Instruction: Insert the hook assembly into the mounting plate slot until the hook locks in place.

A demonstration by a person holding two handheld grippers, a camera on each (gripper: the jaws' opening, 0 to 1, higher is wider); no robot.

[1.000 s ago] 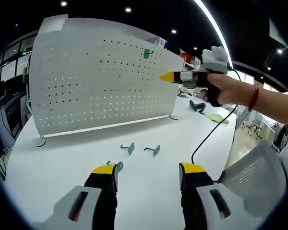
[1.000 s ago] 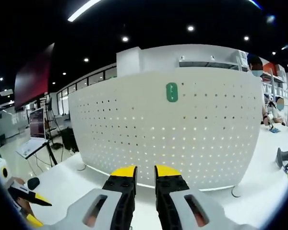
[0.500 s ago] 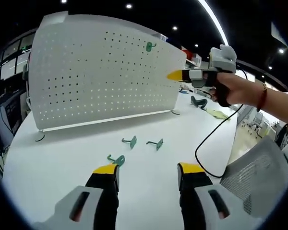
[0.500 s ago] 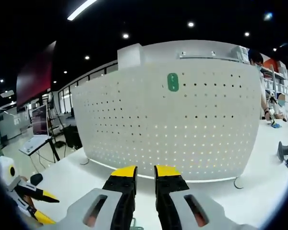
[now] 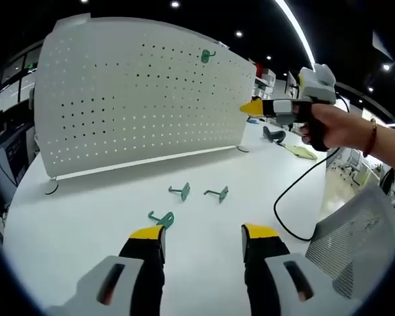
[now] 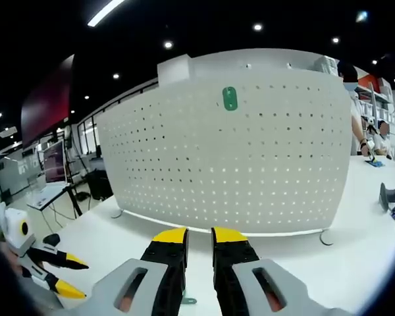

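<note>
The white pegboard (image 5: pixel 138 92) stands upright on the white table (image 5: pixel 85 217), and one green hook (image 5: pixel 206 56) is mounted near its top right. In the right gripper view the same hook (image 6: pixel 230 98) sits high on the pegboard (image 6: pixel 263 178). Three loose green hooks lie on the table: one (image 5: pixel 180 191), a second (image 5: pixel 218 193), and a third (image 5: pixel 161 218) just beyond my left jaw. My left gripper (image 5: pixel 203 232) is open and empty. A hand holds my right gripper (image 5: pixel 253 107) in the air off the board's right end, jaws together. From its own camera the right gripper (image 6: pixel 198 236) holds nothing.
A dark curved object (image 5: pixel 271 135) and a yellowish cloth (image 5: pixel 301 152) lie at the table's far right. A black cable (image 5: pixel 296 191) trails from the right gripper across the table. A mesh chair back (image 5: pixel 355 243) stands at the right edge. The left gripper (image 6: pixel 71 275) shows low left.
My right gripper has drawn back from the pegboard toward the right. Both cameras have shifted a little. The mounted hook and the loose hooks stay where they were.
</note>
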